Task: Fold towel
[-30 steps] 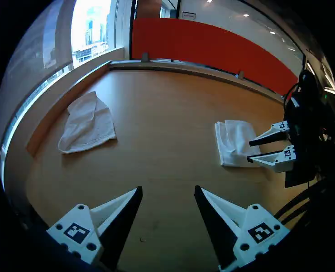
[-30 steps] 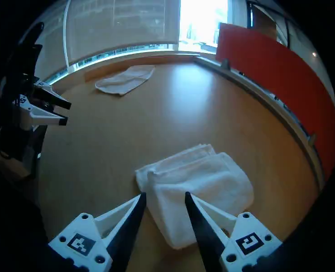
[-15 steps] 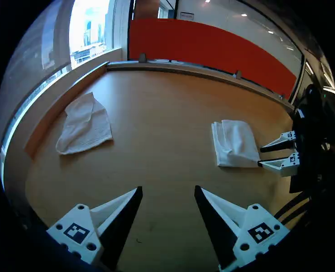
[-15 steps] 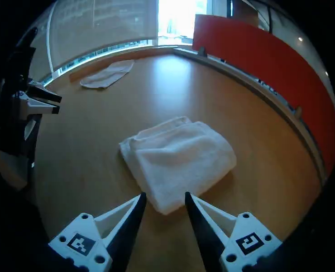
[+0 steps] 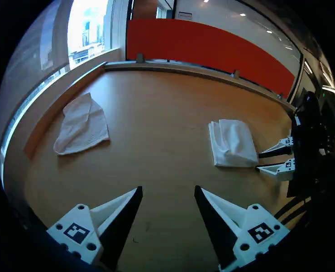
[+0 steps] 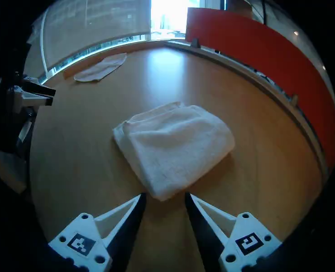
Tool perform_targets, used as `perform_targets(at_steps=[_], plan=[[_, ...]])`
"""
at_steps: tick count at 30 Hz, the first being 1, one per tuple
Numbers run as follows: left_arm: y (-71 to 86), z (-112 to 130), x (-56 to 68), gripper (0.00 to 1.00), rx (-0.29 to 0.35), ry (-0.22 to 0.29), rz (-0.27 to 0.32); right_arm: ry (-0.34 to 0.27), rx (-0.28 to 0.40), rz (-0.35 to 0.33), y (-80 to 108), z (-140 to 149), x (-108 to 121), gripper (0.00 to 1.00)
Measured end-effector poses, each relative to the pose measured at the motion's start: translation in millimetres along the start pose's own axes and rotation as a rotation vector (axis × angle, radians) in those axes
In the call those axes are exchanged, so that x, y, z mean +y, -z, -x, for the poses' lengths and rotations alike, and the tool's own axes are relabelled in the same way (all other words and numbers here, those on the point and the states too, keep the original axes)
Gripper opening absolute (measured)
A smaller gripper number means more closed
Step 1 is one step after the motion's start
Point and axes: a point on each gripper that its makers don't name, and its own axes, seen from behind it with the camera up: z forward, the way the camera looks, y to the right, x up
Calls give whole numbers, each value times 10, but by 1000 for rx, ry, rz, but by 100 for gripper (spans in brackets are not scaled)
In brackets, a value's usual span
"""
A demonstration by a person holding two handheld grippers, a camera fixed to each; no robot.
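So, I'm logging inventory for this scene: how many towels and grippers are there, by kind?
folded white towel: 1
rumpled white towel: 1
grippers: 2 (left gripper, right gripper)
Total: 4

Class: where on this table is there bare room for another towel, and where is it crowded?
Widest bare wood: between the loose towel by the window and the folded towel, back to the red partition. More lies just ahead of the left tongs. Crowded: the folded towel's corner at the right tongs.
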Motion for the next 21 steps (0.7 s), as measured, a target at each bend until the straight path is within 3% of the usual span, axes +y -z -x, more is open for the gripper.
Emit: perform_targets(at_steps=[13,21], plan=[[-2,13,17,85,-1,-1,5,-43,1,-9,-50,46,-71,39],[3,21,3,85,-2,0,4,-68,3,-7,-56,70,-72,9]])
